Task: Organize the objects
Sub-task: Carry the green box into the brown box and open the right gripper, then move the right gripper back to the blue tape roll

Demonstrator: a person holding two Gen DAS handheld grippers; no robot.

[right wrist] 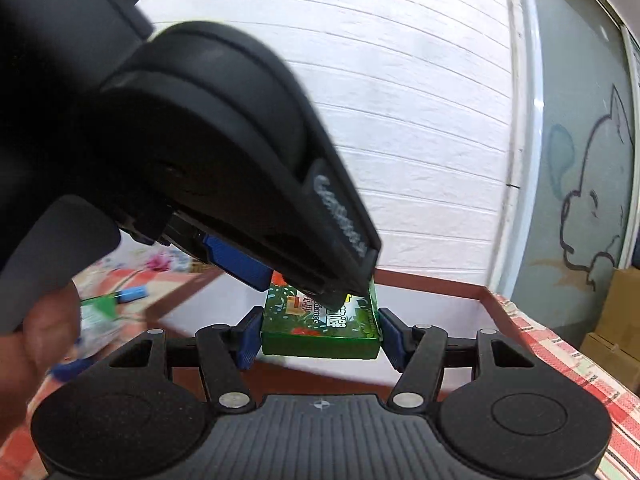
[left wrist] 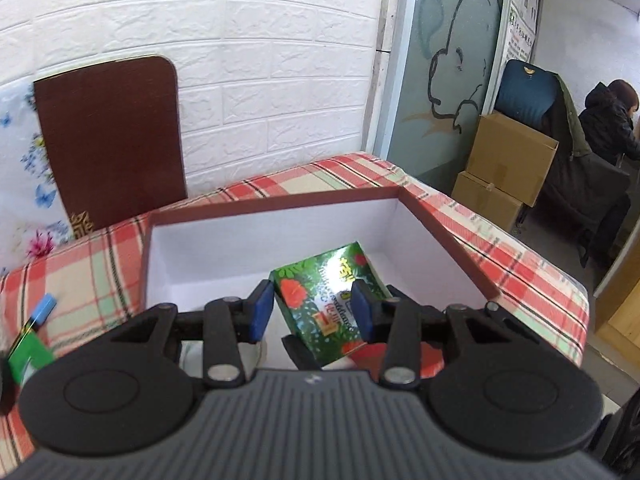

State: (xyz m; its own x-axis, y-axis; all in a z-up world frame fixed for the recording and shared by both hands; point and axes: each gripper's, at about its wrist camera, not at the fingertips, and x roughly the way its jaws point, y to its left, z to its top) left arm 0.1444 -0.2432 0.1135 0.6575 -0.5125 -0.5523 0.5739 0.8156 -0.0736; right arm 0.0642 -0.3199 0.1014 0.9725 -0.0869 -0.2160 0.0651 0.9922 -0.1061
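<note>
Both grippers held the green box [right wrist: 320, 330] above the open storage box [left wrist: 440, 224]: the right gripper [right wrist: 318, 334] had its jaws half closed against the box's two sides, the left gripper [left wrist: 312, 308] pinched it narrower across the top. Lowering it level and releasing one grip first would likely set it flat inside the storage box

My left gripper [left wrist: 312, 310] is matte black, with blue pads [left wrist: 262, 310] on its fingers, silver rivets at the linkage pivots and a ribbed grey housing. My right gripper [right wrist: 318, 338] is built alike (grey lettering marks the left one's arm).
</note>
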